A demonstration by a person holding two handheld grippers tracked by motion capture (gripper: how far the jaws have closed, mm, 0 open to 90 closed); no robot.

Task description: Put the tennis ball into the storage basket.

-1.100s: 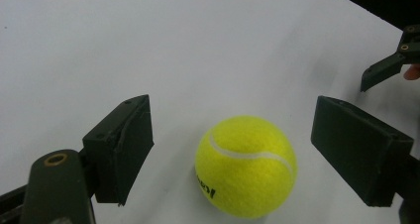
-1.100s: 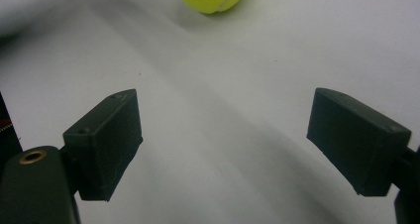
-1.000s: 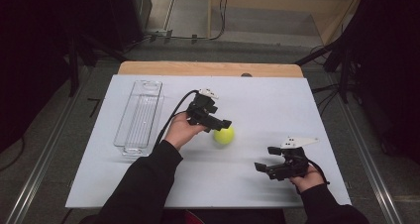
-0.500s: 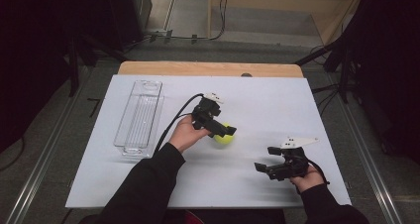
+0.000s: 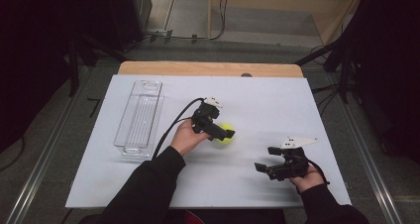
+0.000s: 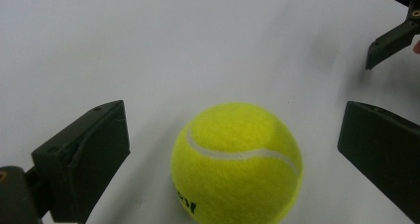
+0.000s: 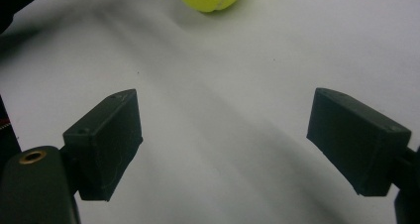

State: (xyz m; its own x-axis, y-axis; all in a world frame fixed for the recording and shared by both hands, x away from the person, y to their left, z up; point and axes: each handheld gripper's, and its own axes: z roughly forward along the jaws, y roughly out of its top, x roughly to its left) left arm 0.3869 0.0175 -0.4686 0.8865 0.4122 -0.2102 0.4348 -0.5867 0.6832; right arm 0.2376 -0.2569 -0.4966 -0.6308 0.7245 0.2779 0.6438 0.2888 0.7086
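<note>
Yellow tennis ball [image 6: 236, 163], black print unreadable, untouched between left gripper [image 6: 233, 149] wide-open fingers; right gripper [image 7: 225, 140] fingers open, empty.

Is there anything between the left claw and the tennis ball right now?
Nothing visible. In the left gripper view the tennis ball lies on the white table between the left claw's open jaws, with bare gaps on both sides. The jaws have just been opening; the pads do not press on it.
</note>
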